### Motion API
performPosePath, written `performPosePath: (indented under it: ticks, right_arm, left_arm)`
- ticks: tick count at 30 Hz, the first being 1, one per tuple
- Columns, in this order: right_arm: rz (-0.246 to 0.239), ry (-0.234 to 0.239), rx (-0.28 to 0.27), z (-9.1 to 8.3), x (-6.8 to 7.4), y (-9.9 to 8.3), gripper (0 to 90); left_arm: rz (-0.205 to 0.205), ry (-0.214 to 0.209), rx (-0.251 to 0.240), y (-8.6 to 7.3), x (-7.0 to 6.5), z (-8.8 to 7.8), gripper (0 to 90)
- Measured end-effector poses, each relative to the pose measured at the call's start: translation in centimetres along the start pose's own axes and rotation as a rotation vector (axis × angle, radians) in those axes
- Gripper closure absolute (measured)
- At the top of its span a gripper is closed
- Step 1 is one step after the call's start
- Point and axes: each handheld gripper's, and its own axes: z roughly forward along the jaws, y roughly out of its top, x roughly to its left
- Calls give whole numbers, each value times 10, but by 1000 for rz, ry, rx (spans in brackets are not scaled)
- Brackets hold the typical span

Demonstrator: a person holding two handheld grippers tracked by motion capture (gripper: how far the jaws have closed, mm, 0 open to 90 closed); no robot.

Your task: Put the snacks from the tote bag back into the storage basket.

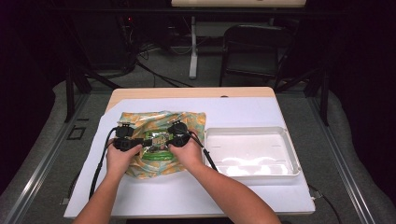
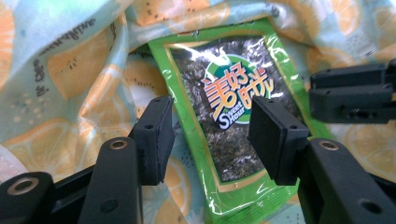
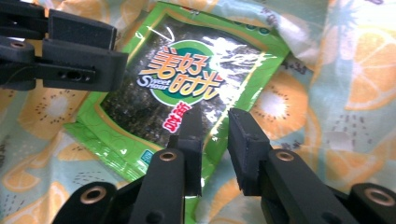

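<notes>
The green seaweed packet (image 3: pixel 187 88) reads "Sweet Hour" under large orange Chinese characters.

A white plastic tray (image 1: pixel 252 151) sat on the white table (image 1: pixel 187 191). A black metal chair (image 1: pixel 252 49) stood on the grey floor (image 1: pixel 355 154) behind.

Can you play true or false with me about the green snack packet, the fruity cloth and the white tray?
1. The green snack packet lies on the fruity cloth. True.
2. The white tray has snacks in it. False: it is empty.
3. The left claw has its jaws wide apart over the packet. True.
4. The right claw is over the tray. False: it is over the packet's edge, jaws a little apart.
5. The tray sits on top of the cloth. False: it sits beside it, on the white table cover.
</notes>
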Motion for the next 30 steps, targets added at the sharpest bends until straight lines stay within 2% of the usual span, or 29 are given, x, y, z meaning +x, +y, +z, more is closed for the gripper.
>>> performPosePath:
  ticks: [5, 8, 14, 22, 24, 26, 30]
  right_arm:
    - [-6, -26, 23, 1, -3, -1, 781]
    - [8, -25, 9, 3, -3, -2, 795]
    - [-14, -45, 16, 2, -2, -3, 818]
    - [-5, -35, 10, 2, -5, -4, 830]
    - [17, -26, -2, 3, -5, -5, 831]
    - [23, -24, 9, 2, -5, -5, 832]
    - [16, -22, -2, 3, -5, -5, 833]
  left_arm:
    - [9, 1, 20, -1, -2, 4, 501]
    - [9, -1, 24, -1, -2, 5, 501]
    - [-2, -5, 30, -2, 1, 7, 495]
    - [-24, -22, 45, -3, 3, 10, 478]
    - [-29, -29, 46, -3, 4, 11, 471]
    - [-31, -37, 51, -3, 5, 12, 466]
    - [-37, -46, 58, -4, 5, 13, 460]
